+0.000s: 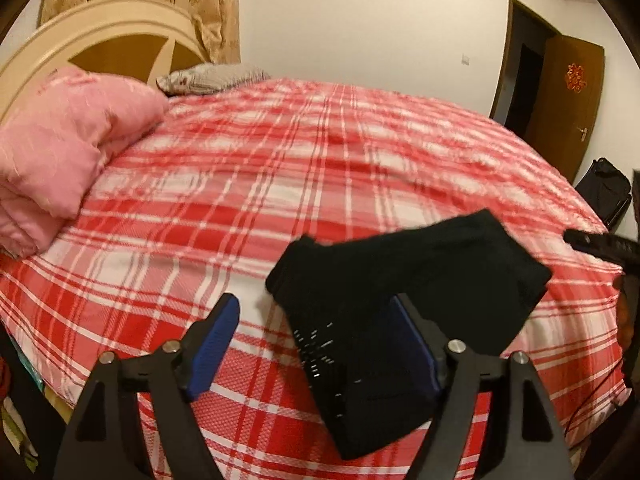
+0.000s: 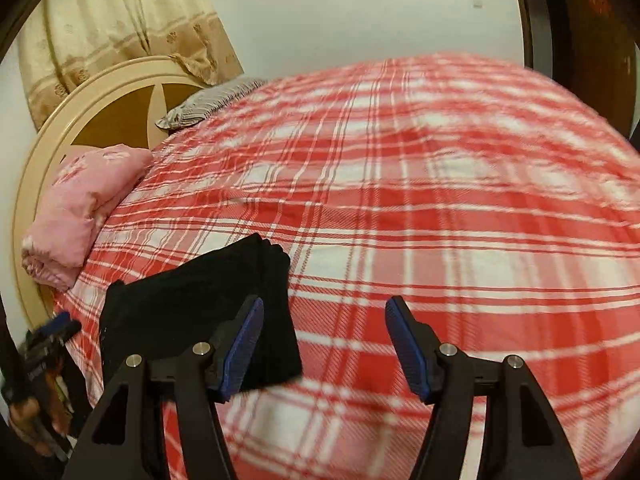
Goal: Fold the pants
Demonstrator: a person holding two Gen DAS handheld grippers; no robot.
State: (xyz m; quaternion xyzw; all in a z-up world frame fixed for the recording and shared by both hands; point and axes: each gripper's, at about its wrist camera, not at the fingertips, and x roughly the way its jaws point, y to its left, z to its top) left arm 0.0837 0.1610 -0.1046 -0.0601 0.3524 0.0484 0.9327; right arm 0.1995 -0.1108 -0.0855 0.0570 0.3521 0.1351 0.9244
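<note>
Pants [image 1: 404, 280], black, lie folded into a compact rectangle on the red plaid bed cover [image 1: 280, 168], near the bed's front edge. In the left wrist view the bundle's long axis runs diagonally, from lower centre up toward the right. Left hand-held gripper [image 1: 318, 336]: jaws spread wide, nothing held, bundle lying beneath its right finger. Right hand-held gripper [image 2: 324, 336]: jaws likewise wide apart, empty, pants beside its left finger. Pink quilt [image 1: 60, 148] by the headboard [image 1: 120, 24].
</note>
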